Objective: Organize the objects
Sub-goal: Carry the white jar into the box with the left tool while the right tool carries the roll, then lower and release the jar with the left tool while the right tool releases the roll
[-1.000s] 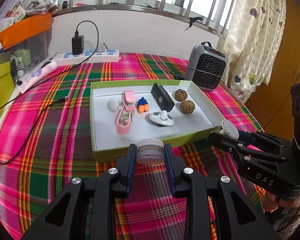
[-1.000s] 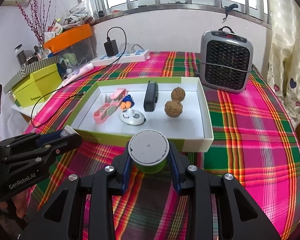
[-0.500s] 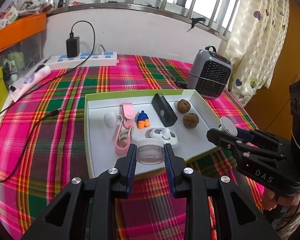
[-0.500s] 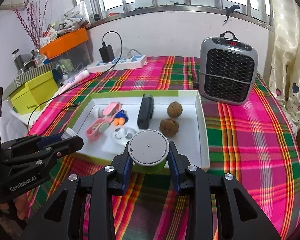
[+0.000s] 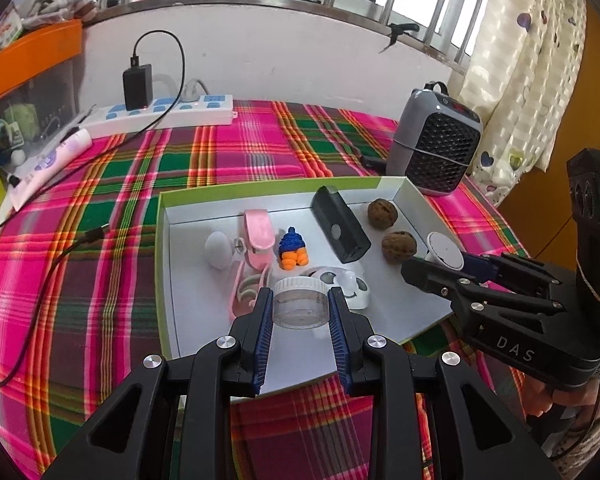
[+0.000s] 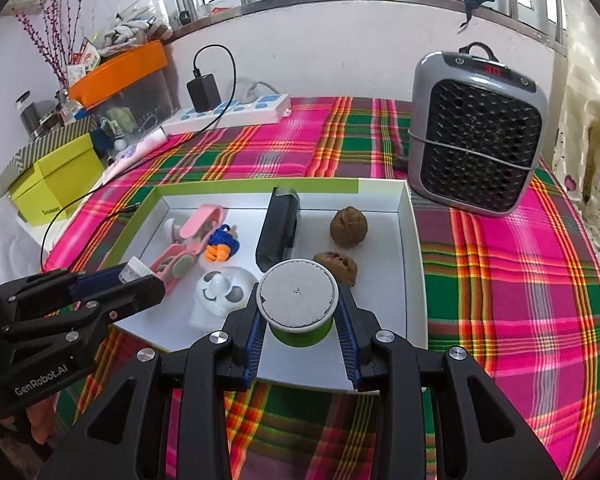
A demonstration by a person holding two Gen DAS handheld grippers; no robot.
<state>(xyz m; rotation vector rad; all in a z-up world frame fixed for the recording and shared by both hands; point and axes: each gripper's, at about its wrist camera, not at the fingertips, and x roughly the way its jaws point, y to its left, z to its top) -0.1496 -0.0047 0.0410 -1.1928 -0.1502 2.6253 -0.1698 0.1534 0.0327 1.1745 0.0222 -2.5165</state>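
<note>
My left gripper [image 5: 300, 304] is shut on a small clear jar [image 5: 300, 306] with a white ribbed rim, held over the near part of the green-edged white tray [image 5: 180, 320]. My right gripper [image 6: 298, 312] is shut on a green tub with a grey-white lid [image 6: 297, 300], held over the tray's near right part [image 6: 410, 264]. Inside the tray lie two walnuts [image 6: 349, 226], a black box [image 6: 278, 234], a pink clip [image 5: 256, 236], a blue-orange knitted toy [image 5: 293, 250], a white egg-shaped thing [image 5: 219, 250] and a white round panda-faced item [image 6: 224, 292].
A grey heater [image 6: 476, 136] stands right behind the tray. At the back left lie a power strip with a black charger [image 5: 138, 86] and its cable, a yellow-green box [image 6: 56, 176] and an orange-lidded bin [image 6: 120, 68]. Plaid cloth [image 6: 520, 280] covers the table.
Both grippers have moved forward with their containers, from in front of the tray's near wall to above the tray's inside. Neither grip has changed.
</note>
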